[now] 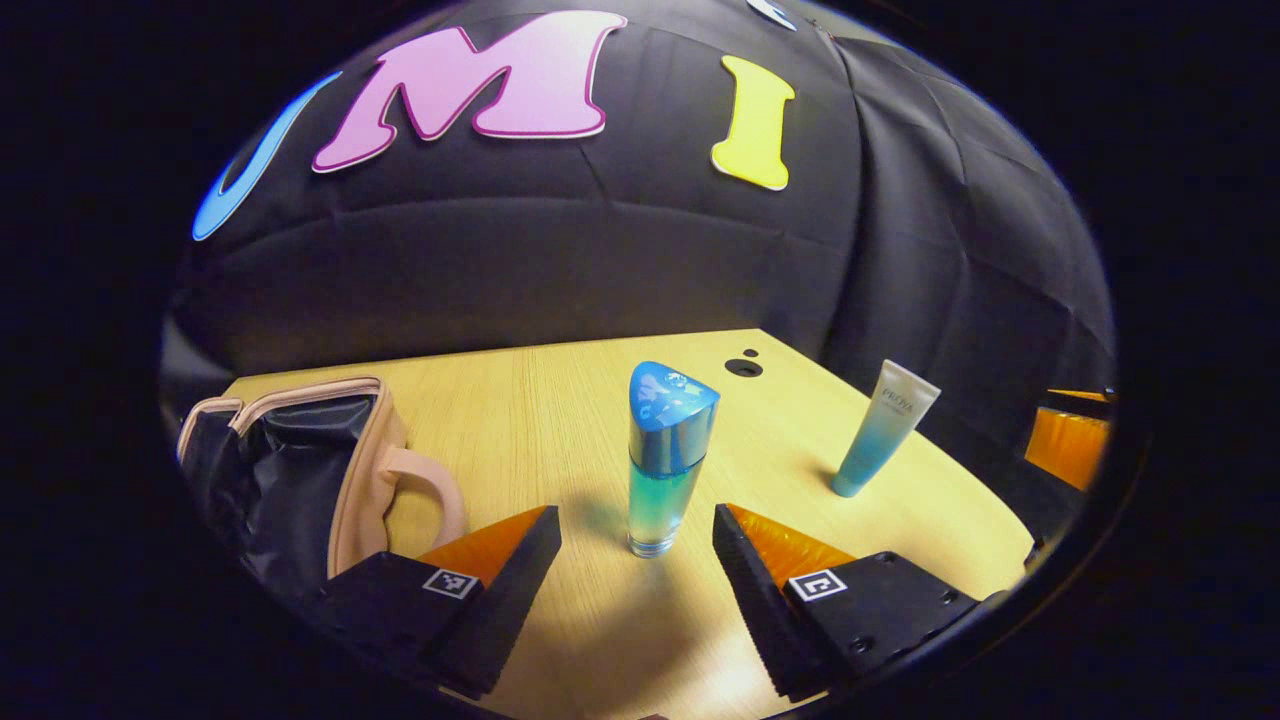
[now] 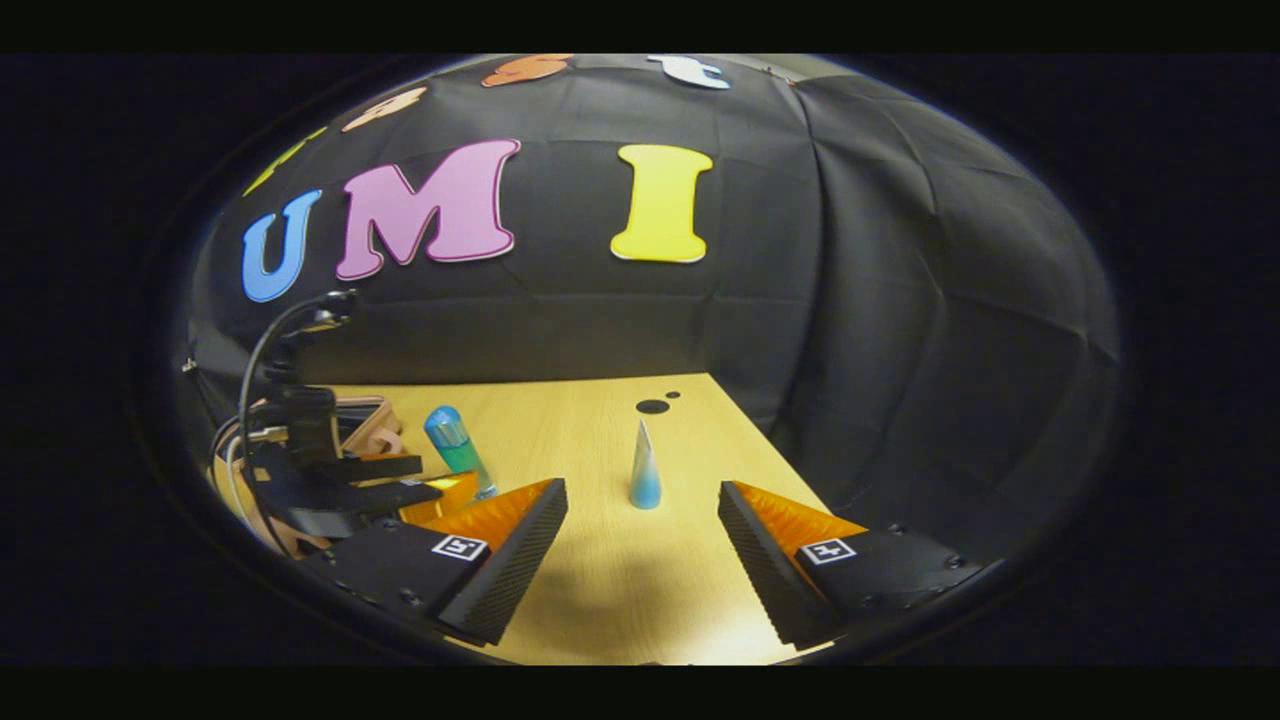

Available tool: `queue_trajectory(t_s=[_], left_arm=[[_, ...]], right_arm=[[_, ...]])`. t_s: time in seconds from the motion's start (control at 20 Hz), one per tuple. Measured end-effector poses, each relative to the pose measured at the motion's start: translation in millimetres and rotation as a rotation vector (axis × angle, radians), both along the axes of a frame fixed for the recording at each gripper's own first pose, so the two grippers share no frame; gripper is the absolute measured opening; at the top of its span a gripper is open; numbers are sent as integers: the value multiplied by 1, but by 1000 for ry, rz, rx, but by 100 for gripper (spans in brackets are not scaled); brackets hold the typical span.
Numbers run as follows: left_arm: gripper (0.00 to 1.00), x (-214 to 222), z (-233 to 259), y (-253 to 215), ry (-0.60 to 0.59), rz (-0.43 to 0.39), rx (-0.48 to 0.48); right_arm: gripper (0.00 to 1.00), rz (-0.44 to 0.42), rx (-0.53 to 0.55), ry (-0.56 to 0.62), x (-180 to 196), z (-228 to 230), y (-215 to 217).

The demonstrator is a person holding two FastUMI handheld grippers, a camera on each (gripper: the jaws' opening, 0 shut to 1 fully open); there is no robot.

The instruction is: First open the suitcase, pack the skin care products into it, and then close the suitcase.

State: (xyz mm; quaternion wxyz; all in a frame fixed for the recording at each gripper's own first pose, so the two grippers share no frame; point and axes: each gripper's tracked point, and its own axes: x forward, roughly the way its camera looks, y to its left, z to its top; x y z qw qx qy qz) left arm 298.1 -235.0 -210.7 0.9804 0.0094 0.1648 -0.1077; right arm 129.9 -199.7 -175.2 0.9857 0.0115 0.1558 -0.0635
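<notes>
The bag (image 1: 300, 470) is the suitcase here. It lies open at the left side of the surface (image 1: 560, 400), with its dark inside showing and its handle turned toward the middle. So the opening step looks done, and packing comes next.

The left tool (image 1: 636, 545) is wide open and holds nothing. The bottle (image 1: 665, 460) stands upright just ahead of it, right in line with the gap between the two fingers. Its blue cap is up, so its long way runs up and down. The fingers sit one on each side of it but do not touch it. A push straight ahead would put the bottle between them. This tool is the nearer one to the bottle, and the bag is just to its left, so it seems the right one for this job.

The right tool (image 2: 642, 555) is wide open too, with nothing in it. The tube (image 2: 644, 468) stands on its cap a little ahead of it, close to the middle of the gap, and well apart from the fingers. In the left gripper view the tube (image 1: 885, 428) leans a bit and stands to the right of the bottle. The right tool is nearer to the tube.

Both things are tall and thin, so a bump could tip them over.
</notes>
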Motion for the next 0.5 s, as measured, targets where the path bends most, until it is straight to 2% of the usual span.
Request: queue_trajectory(t_s=[0.1, 0.2, 0.3, 0.5], left_arm=[[97, 12, -7, -8, 23, -5, -22], [96, 25, -8, -14, 25, -5, -20], [90, 35, -10, -19, 33, 3, -13], [63, 47, -13, -18, 52, 65, -37]], right_arm=[[97, -1, 27, 7, 12, -12, -3], [97, 9, -3, 26, 36, -29, -8], [97, 20, -18, 45, 55, -43, -8], [97, 11, -28, 49, 88, -63, -6]])
